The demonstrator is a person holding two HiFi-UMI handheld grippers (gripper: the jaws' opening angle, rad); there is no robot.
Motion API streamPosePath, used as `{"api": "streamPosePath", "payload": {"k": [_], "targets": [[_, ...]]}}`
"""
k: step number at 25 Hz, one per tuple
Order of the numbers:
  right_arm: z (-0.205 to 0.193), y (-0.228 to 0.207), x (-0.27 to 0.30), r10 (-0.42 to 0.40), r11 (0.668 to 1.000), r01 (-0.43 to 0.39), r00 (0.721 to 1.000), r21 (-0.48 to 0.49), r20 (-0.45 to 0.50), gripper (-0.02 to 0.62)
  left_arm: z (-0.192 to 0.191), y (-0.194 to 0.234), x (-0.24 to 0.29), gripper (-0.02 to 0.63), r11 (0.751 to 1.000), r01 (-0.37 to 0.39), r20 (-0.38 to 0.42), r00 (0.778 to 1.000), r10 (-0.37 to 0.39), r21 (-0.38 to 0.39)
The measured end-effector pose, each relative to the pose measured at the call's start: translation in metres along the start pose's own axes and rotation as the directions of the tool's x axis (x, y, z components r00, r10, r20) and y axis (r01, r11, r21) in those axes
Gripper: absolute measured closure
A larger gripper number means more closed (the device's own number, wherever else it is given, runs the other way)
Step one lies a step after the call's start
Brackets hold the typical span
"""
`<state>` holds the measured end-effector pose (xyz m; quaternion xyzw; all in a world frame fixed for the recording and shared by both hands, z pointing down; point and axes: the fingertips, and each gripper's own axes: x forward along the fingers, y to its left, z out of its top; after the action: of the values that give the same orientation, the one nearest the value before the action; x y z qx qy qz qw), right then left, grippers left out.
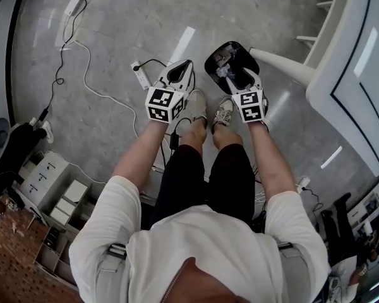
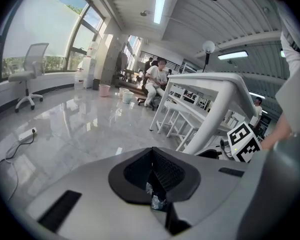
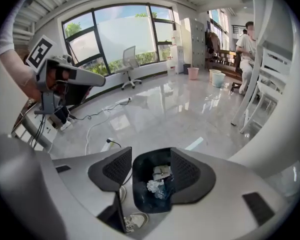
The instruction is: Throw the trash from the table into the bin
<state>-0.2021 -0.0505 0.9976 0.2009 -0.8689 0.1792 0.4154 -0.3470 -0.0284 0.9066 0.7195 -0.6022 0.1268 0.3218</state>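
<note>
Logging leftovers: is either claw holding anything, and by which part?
Left claw: shut on a crumpled scrap, pinched by one edge, the rest sticking out behind the pads. Right claw: open, empty, over the bin.

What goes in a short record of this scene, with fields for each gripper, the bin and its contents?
Left gripper: shut on a small crumpled scrap
Right gripper: open, nothing between its jaws, held above the bin
Bin: black, on the floor in front of the person's shoes
Bin contents: crumpled trash
</note>
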Motion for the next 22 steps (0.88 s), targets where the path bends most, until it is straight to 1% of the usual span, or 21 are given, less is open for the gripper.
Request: {"api": "streamPosePath", "payload": {"k": [3,7,10,15,18,22], "targets": [[0.036,0.016,-0.036,0.013,1.000,-0.012,0.998,-0.019,0.057,0.360,0.032,-0.011,-0.017,0.595,1.000,-0.001,0.019,1.000,0.001,0.014],[0.089,0.031,-0.087,0.002,0.999,0.004,0.990,-0.041,0.145,0.441,0.078,-0.023,-0.042,0.595,1.000,-0.015,0.059,0.998,0.014,0.012],[0.129,0.042,-0.129,-0.009,0.998,0.022,0.977,-0.058,0.213,0.487,0.112,-0.034,-0.063,0.595,1.000,-0.018,0.087,0.996,0.017,0.013],[0.187,0.039,-0.199,-0.048,0.996,0.070,0.948,-0.058,0.316,0.547,0.169,-0.061,-0.091,0.595,0.999,-0.005,0.140,0.990,-0.002,0.044],[0.214,0.029,-0.240,-0.082,0.992,0.112,0.925,-0.060,0.371,0.558,0.202,-0.079,-0.102,0.595,0.998,0.008,0.176,0.984,-0.020,0.067],[0.241,0.011,-0.295,-0.138,0.985,0.169,0.891,-0.035,0.433,0.566,0.242,-0.105,-0.119,0.595,0.995,0.025,0.220,0.974,-0.045,0.094]]}}
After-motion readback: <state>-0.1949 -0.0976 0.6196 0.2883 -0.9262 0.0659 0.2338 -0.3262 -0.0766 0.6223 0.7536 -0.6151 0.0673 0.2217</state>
